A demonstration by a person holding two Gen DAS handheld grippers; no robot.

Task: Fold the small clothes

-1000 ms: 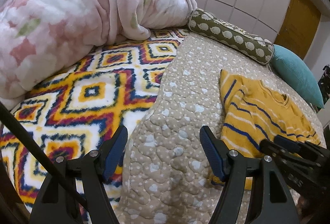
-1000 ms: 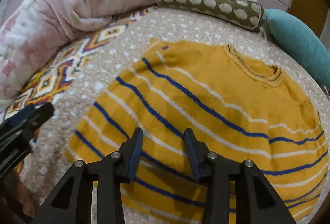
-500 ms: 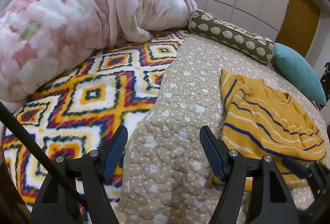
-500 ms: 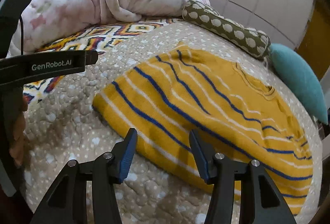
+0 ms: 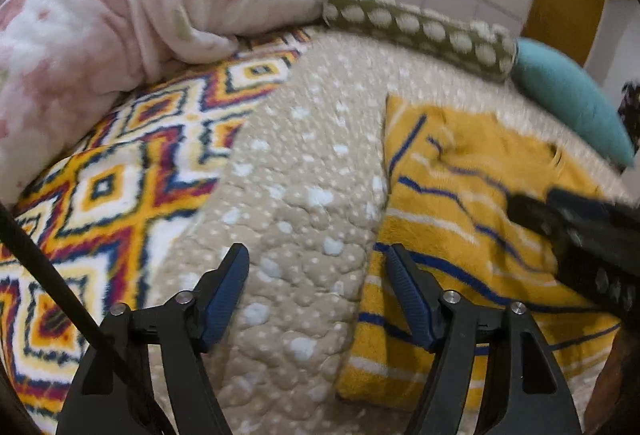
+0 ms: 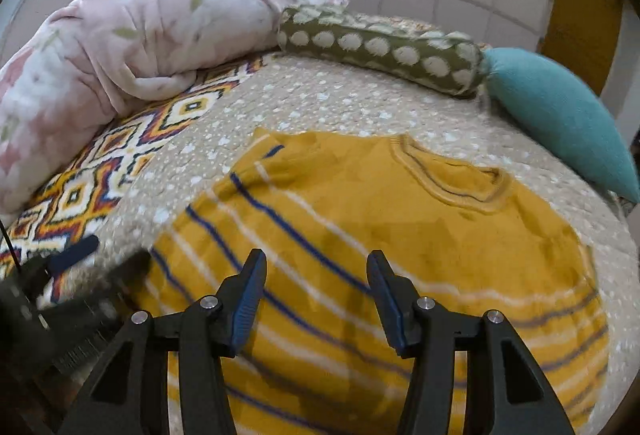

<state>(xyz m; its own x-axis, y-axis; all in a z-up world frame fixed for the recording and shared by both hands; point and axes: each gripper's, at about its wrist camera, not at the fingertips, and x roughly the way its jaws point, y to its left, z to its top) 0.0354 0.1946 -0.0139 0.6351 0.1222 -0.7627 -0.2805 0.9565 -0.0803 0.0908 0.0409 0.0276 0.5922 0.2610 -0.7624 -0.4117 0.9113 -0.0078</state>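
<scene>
1. A beige quilted bedspread (image 6: 320, 99) is seen covering the bed; a patterned blanket (image 5: 120, 187) is laid along its left edge.
2. A pink floral duvet (image 5: 140, 7) is piled at the far left corner.
3. A yellow striped sweater (image 6: 400, 235) is spread flat toward the near right edge of the bedspread, neckline toward the far edge.
4. A green spotted bolster (image 6: 380, 51) and a teal cushion (image 6: 560, 115) are lined along the far edge.
5. The right gripper (image 6: 316, 291) is held part-open above the sweater, nothing gripped.
6. The left gripper (image 5: 316, 287) is closing, over the sweater's left edge, nothing clamped.
</scene>
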